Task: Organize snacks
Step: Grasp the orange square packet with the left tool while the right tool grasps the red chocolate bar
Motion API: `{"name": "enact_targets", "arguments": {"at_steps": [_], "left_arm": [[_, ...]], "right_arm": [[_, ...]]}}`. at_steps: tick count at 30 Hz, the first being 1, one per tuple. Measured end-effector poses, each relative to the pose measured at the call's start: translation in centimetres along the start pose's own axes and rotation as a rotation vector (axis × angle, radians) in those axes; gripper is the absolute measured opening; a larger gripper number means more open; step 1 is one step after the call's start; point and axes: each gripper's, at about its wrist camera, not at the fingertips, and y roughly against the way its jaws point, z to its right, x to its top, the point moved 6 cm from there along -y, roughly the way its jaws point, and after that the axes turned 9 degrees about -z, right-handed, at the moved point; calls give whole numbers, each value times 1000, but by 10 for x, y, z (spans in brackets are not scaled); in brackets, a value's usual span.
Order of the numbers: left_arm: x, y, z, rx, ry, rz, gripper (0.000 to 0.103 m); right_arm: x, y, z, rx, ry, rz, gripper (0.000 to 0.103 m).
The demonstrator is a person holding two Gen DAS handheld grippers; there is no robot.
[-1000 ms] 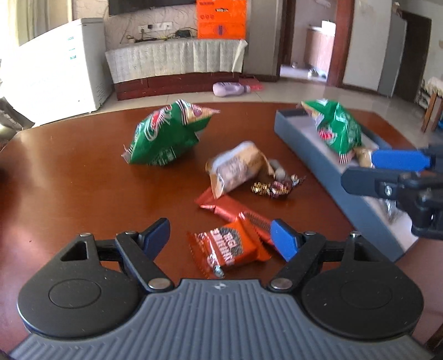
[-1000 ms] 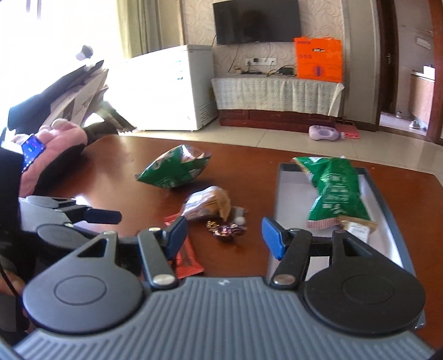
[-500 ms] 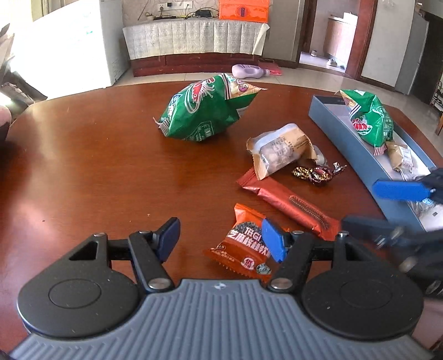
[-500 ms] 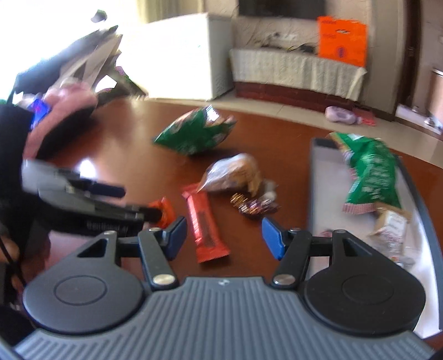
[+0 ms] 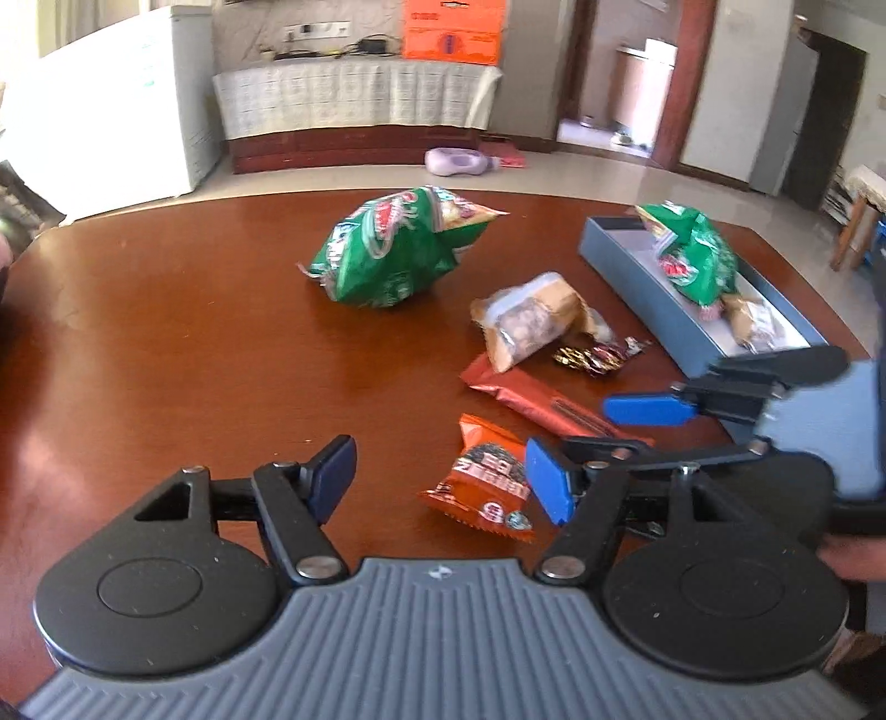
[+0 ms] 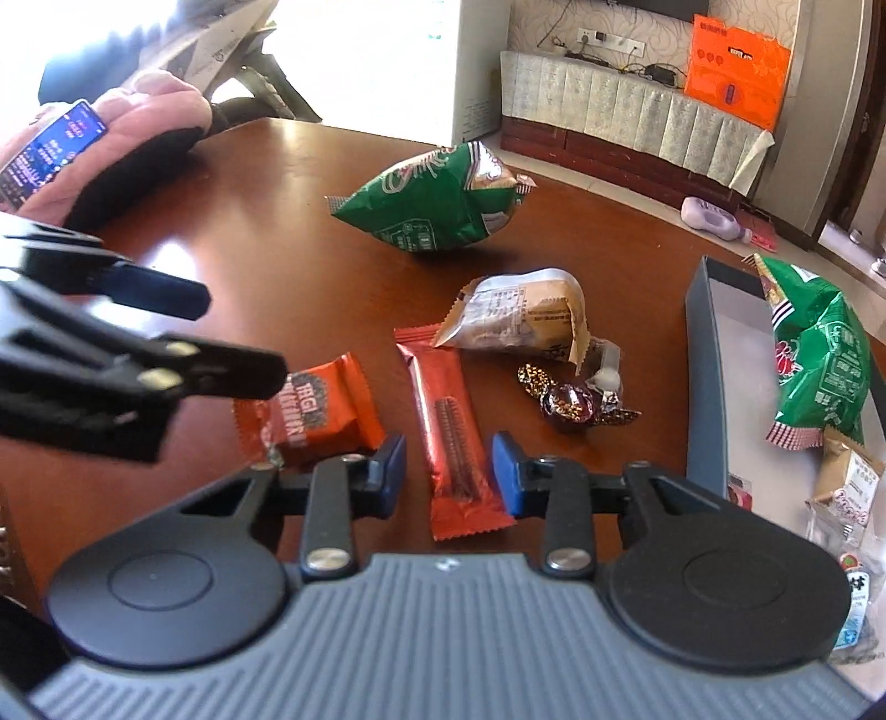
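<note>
Grey tray (image 6: 706,354), near end cut off behind right tool (image 6: 447,473)

- A white chest freezer (image 5: 127,105) stands on the floor beyond the table's far left corner.
- A low cabinet draped in a pale cloth (image 5: 354,94) runs along the back wall.
- An orange box (image 5: 453,27) sits on that cabinet.
- A lilac bottle (image 5: 459,162) lies on its side on the floor in front of it.
- A pink cushion (image 6: 138,127) rests at the table's left edge, with a lit phone (image 6: 50,149) just beside it.
</note>
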Motion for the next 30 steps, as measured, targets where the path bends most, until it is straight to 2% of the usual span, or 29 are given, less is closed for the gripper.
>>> {"name": "enact_targets", "arguments": {"at_steps": [4,5,8,10,14,17,20,23,24,26,30], "left_arm": [[-3,-4,4,21,-51,-14,72],[-3,-5,4,14,-54,-16,72],[-4,-4,1,10,-58,-14,72],[-3,-1,1,-22,-68,-1,72],[-7,-1,21,-61,-189,7,73],[-12,-17,39,-1,-306,-17,73],[-15,-35,45,47,-362,-48,73],[-13,-44,40,39,-344,-59,68],[-12,-45,38,31,-329,-59,59],[-10,-47,34,19,-300,-61,51],[-11,-47,34,27,-292,-57,50]], "right_arm": [[3,-7,-5,-5,26,-3,35],[4,-7,-5,6,20,-8,23],[1,-3,-3,7,19,-26,24],[-5,2,3,6,11,-39,24],[-18,16,20,2,-34,-45,24],[-25,20,27,0,-48,-51,24],[-27,22,31,-6,-54,-53,23],[-25,22,29,-3,-53,-49,23],[-24,21,27,-2,-51,-49,23],[-23,18,24,0,-44,-55,24],[-19,10,16,-21,-25,-53,25]]}}
